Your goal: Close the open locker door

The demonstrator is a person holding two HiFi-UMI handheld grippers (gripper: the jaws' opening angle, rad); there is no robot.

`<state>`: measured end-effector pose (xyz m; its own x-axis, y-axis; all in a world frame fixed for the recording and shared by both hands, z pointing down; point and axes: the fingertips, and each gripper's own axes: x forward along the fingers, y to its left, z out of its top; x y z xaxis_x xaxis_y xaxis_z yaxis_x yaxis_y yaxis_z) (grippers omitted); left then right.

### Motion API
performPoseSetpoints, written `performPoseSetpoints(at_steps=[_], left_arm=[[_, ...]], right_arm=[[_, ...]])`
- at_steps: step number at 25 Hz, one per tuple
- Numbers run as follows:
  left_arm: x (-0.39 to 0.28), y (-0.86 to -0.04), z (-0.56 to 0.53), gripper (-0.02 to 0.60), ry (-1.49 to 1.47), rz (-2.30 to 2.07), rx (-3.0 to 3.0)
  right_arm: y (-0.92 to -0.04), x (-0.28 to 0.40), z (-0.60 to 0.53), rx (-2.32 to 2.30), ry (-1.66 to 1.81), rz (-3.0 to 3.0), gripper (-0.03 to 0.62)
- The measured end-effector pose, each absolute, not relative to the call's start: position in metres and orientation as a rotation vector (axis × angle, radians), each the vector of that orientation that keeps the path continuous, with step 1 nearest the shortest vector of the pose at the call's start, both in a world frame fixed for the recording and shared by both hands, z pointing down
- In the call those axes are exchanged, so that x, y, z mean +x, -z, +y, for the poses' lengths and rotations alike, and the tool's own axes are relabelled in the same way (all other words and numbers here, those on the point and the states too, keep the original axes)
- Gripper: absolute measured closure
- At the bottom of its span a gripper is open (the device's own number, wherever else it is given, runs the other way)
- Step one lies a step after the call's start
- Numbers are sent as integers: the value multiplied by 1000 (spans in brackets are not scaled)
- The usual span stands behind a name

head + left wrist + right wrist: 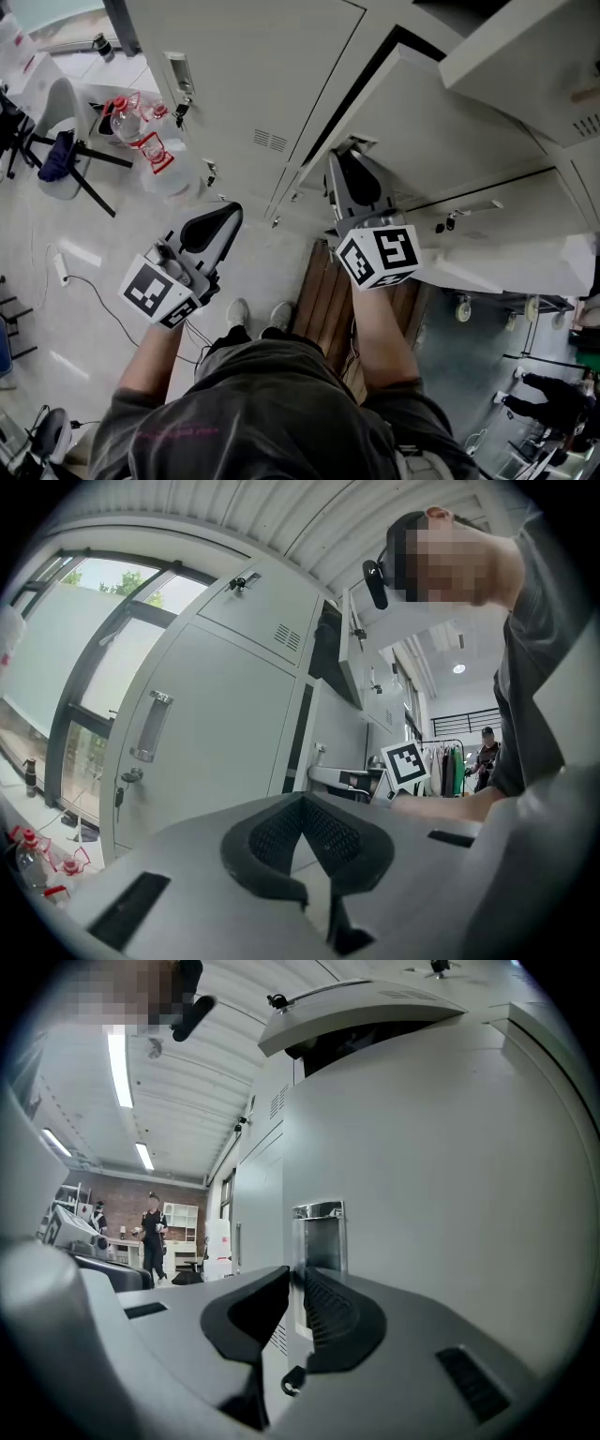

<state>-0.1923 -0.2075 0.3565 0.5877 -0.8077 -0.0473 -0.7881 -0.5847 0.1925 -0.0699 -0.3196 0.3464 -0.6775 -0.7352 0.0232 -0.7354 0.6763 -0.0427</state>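
Note:
The open locker door [441, 122] is pale grey and swings out from the bank of lockers. In the right gripper view its face [441, 1194] fills the right side, with a chrome handle [319, 1241] and a hanging key [292, 1380] by its free edge. My right gripper [345, 155] [293, 1274] sits at that edge beside the handle, its jaws nearly together with the edge filling the narrow gap. My left gripper [232, 211] [302, 801] hangs to the left, in front of a closed locker [216, 733], shut with nothing in it.
Water bottles [141, 131] and a chair [56, 141] stand on the floor at the left, with a cable [94, 291] nearby. A wooden bench [328, 291] lies below the lockers. Another locker door [525, 56] juts out at the upper right. A person [153, 1232] stands far back.

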Motion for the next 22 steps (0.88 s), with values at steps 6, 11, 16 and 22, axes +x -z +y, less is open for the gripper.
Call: performPoseSetpoints(at_steps=[6,11,16,22], left_arm=[[-194,-358,-212,566,195,-1354,2653],[-196,-361,-214,566,190,-1350,2646],[-197,-363,-215,566,190,-1352,2639],[-199,-365,-215,566,188,-1359,2629]], right_arm=[[-347,-72,-331,1308,-29,-2825,534],[-347,-73,-340,1341,-8,-2805,536],[-347,-75,-347,1365,6,-2792,535],[-348,-75,-352,1393,27,-2773,534]])
